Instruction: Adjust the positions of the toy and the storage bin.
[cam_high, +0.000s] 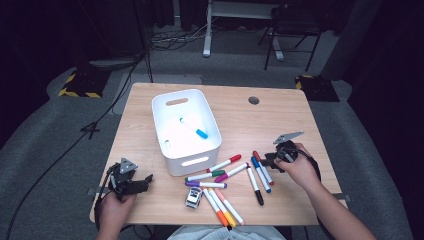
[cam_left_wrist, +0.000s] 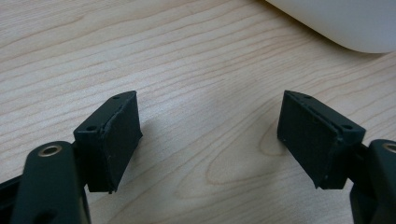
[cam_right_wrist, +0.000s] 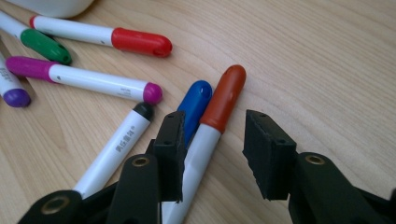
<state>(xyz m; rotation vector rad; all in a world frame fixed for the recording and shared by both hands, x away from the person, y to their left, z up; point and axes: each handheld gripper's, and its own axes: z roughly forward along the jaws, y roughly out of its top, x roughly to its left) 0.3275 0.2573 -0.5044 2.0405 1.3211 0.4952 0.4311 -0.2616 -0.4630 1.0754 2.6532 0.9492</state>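
The right gripper was at the grasping step: its fingers stood released astride the orange-capped marker on the tabletop, not yet pressing. Next they needed to clench squarely, sparing the blue-capped marker just outside the left finger. The left gripper rested released, holding nothing.
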